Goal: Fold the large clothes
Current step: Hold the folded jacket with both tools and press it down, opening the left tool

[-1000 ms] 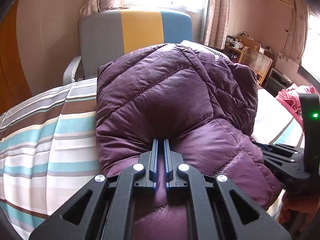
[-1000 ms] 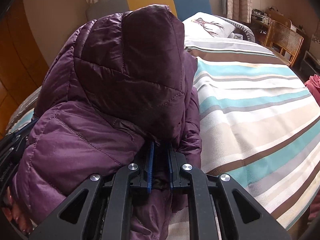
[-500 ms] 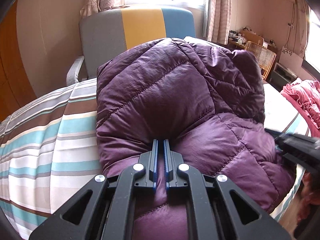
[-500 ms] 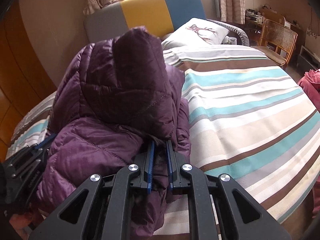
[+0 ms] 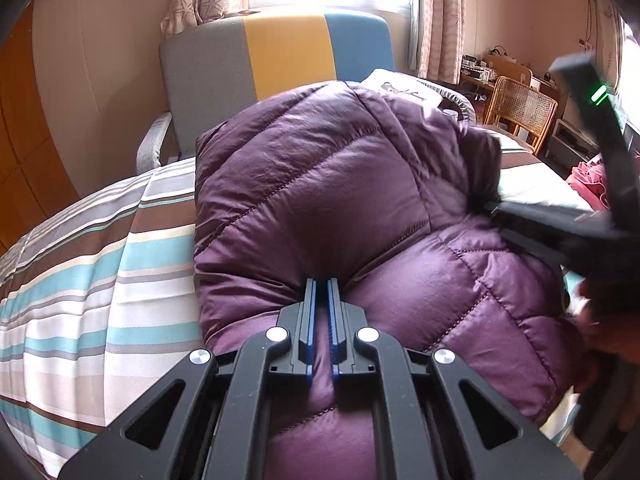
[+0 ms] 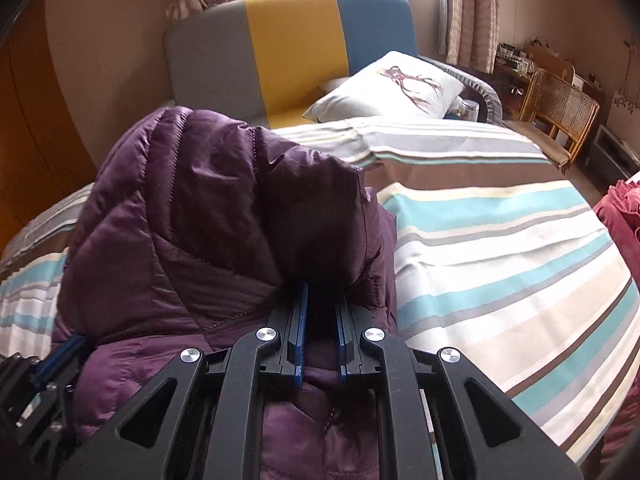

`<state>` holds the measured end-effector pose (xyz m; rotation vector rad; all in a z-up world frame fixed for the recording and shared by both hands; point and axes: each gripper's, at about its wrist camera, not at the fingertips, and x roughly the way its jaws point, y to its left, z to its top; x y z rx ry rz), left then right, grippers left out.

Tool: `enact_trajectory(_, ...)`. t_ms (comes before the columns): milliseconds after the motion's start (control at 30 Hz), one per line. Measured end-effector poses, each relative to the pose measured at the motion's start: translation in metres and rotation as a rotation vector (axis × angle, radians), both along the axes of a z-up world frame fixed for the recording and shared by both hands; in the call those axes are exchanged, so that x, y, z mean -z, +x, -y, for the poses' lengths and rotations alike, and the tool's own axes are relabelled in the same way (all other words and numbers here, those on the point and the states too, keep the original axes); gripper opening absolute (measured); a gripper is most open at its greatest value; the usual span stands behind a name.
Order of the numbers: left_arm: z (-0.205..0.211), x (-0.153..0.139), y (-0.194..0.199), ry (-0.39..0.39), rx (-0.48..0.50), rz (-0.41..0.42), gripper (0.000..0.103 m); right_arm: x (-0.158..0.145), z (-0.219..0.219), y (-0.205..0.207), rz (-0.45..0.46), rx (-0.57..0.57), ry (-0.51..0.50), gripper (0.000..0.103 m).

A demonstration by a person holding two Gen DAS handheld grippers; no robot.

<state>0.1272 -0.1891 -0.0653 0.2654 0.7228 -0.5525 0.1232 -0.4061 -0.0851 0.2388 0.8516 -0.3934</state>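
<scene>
A purple quilted down jacket point(image 5: 340, 200) lies bunched on the striped bed point(image 5: 100, 272). My left gripper point(image 5: 321, 284) is shut on a fold of the jacket at its near edge. My right gripper point(image 6: 322, 286) is shut on the jacket point(image 6: 192, 216) at its right side, under the folded-over hood. The right gripper also shows at the right of the left wrist view point(image 5: 560, 224), and the left gripper shows at the lower left of the right wrist view point(image 6: 40, 376).
A striped headboard point(image 6: 292, 48) stands behind the bed, with a white pillow point(image 6: 396, 84) before it. A rattan chair point(image 6: 560, 112) and a desk stand at the far right. A red cloth point(image 6: 624, 216) lies at the bed's right edge. A wooden wardrobe is on the left.
The jacket's hood side has come down and forward, so the pile sits lower. My right gripper has risen and swung in the left wrist view. Both grips have held.
</scene>
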Motion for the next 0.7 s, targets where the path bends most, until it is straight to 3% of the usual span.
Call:
enact_trajectory(167,-0.002,-0.014,0.006,-0.060,0.013,-0.058,0.011,0.018,0.010,0.000,0.021,0.017,0.022,0.011)
enact_trajectory(233,-0.006,-0.026,0.015,-0.110,-0.001,-0.076,0.046,0.021,0.009,-0.004,0.038,0.018,0.009,0.011)
enact_trajectory(367,0.002,-0.040,0.035,-0.082,-0.031,-0.056,0.047,0.023,0.007,-0.005,0.046,0.026,0.018,0.011)
enact_trajectory(500,0.023,-0.025,0.062,0.019,-0.036,-0.101,0.068,0.025,0.010,-0.006,0.047,0.024,0.033,0.011)
enact_trajectory(567,0.028,-0.015,0.070,0.032,-0.037,-0.121,0.075,0.026,0.010,-0.007,0.048,0.022,0.037,0.011)
enact_trajectory(700,0.031,0.004,0.078,0.026,-0.041,-0.125,0.079,0.029,0.013,-0.004,0.051,0.025,0.034,0.011)
